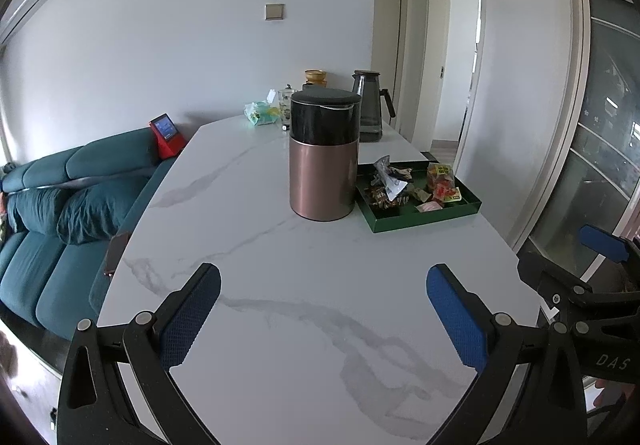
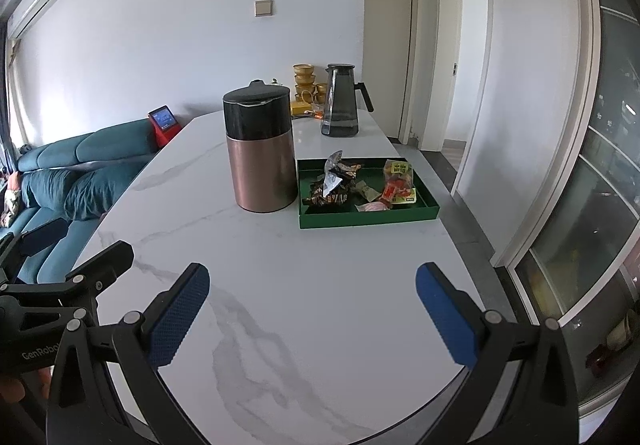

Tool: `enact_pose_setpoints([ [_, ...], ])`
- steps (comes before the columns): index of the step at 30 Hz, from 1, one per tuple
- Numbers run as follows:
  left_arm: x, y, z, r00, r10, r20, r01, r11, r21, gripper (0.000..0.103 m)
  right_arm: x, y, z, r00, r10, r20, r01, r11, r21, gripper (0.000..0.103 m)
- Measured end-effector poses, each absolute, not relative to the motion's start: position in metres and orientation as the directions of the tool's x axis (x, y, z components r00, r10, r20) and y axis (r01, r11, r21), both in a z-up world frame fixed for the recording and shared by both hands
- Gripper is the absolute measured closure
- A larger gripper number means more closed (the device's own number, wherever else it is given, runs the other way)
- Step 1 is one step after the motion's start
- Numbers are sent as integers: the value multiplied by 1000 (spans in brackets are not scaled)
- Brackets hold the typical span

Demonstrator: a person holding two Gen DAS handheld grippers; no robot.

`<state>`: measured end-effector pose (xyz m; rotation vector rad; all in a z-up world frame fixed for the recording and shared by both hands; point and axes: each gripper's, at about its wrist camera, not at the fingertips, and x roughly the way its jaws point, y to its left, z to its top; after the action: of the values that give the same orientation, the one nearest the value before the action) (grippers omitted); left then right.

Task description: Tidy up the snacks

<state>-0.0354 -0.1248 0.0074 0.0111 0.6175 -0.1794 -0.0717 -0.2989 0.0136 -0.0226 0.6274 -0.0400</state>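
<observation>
Left gripper (image 1: pixel 323 285): your fingers stand wide apart over the bare near end of the marble table (image 1: pixel 256 325); they hold nothing and touch nothing.
Right gripper (image 2: pixel 312 285): yours is spread just as wide, empty, hovering over the same near stretch of table; the left tool shows at its left edge.
Snacks (image 2: pixel 352 185): they lie heaped in the green tray (image 2: pixel 368 220), well beyond both sets of fingers, toward the table's right side. You can make out dark wrappers, a crumpled silver wrapper and one red-and-yellow packet (image 2: pixel 398 181); the exact number cannot be told.
Canister (image 2: pixel 260 149): one copper canister with a black lid stands upright just left of the tray.
Pitcher (image 2: pixel 340 101): one smoked-glass pitcher stands farther back.
Count: two grippers, one tray.
</observation>
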Motion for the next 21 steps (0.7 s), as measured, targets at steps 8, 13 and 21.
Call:
enact_pose_setpoints([
  [8, -38, -125, 8, 803, -156, -576, 162, 986, -41, 2, -71, -301, 14, 809, -33, -586, 20, 999, -28, 0],
  [13, -39, -125, 8, 804, -154, -575, 161, 986, -40, 2, -72, -301, 13, 810, -31, -586, 21, 999, -24, 0],
  [21, -39, -125, 7, 805, -155, -573, 161, 986, -40, 2, -73, -301, 10, 808, -38, -587, 28, 999, -26, 0],
])
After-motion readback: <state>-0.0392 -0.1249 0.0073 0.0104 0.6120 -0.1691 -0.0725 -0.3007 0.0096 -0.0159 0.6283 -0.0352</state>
